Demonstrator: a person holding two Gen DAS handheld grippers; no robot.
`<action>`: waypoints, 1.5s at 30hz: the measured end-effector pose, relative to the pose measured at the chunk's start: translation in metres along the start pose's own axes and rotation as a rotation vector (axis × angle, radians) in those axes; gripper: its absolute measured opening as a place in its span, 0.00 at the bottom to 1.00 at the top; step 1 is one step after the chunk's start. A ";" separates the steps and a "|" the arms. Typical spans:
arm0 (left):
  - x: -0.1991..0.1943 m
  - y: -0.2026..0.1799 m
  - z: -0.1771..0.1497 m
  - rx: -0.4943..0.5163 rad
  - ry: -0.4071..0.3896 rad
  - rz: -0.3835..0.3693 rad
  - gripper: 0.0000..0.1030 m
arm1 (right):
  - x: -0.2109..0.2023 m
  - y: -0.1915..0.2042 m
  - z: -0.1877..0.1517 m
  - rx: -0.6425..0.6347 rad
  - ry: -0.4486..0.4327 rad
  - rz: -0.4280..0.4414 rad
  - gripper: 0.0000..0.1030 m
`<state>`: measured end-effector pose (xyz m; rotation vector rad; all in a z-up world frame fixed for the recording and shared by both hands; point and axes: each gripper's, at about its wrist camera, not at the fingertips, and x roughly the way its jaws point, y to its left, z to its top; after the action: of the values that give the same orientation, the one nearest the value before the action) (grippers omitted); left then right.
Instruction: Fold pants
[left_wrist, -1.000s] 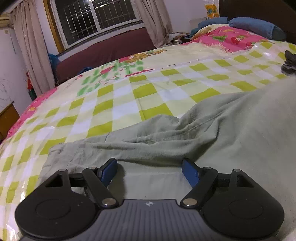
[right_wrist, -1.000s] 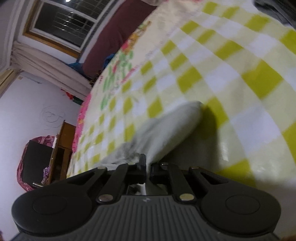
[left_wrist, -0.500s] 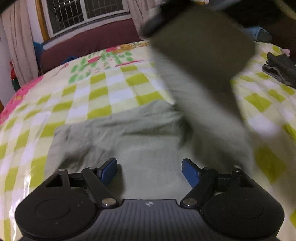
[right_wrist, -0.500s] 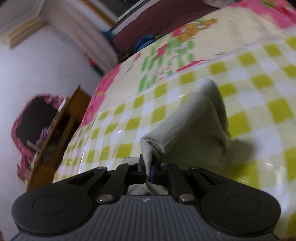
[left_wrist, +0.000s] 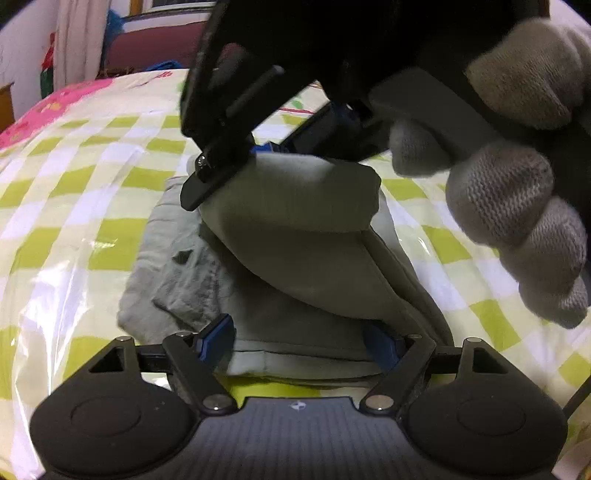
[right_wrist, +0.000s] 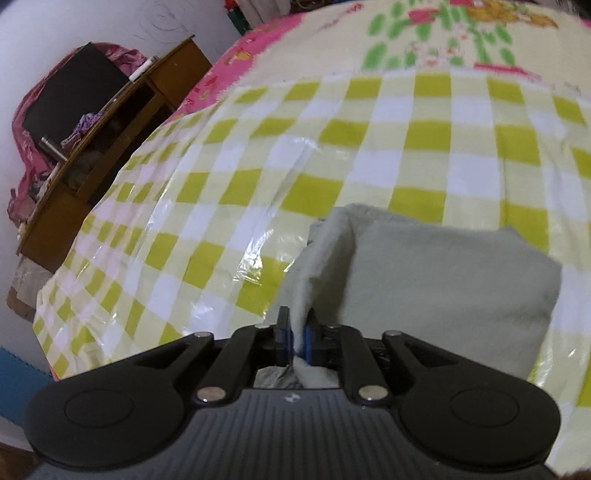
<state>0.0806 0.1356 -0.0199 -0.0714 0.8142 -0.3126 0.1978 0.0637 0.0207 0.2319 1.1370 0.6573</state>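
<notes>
Pale grey-green pants (left_wrist: 295, 236) lie on the yellow-checked bedsheet (left_wrist: 81, 184), with one part lifted and doubled over the rest. My left gripper (left_wrist: 301, 341) is open, its blue pads either side of the pants' near edge. My right gripper (right_wrist: 297, 334) is shut on a fold of the pants (right_wrist: 436, 280) and holds it up. That right gripper (left_wrist: 266, 151) shows in the left wrist view above the pants, held by a gloved hand (left_wrist: 517, 192).
A wooden cabinet (right_wrist: 103, 147) with clutter stands beside the bed at the left. A dark red headboard or sofa (left_wrist: 147, 48) and a curtain (left_wrist: 77, 40) are at the far side. Shiny plastic covers the sheet (right_wrist: 229, 229).
My right gripper has carried the pant end across and over the lying pants, toward my left gripper. The left gripper has stayed open at the near edge.
</notes>
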 end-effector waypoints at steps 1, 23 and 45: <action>-0.003 0.003 -0.001 -0.011 -0.002 0.000 0.88 | 0.000 -0.001 0.000 0.013 0.006 0.020 0.16; -0.065 0.056 -0.023 -0.208 -0.091 0.096 0.88 | 0.003 0.004 0.015 0.001 -0.082 -0.031 0.44; -0.088 0.046 0.003 -0.096 -0.238 0.090 0.97 | 0.023 0.001 0.024 -0.031 -0.078 -0.088 0.05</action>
<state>0.0380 0.2052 0.0358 -0.1582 0.5939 -0.1759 0.2247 0.0815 0.0131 0.1785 1.0560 0.5827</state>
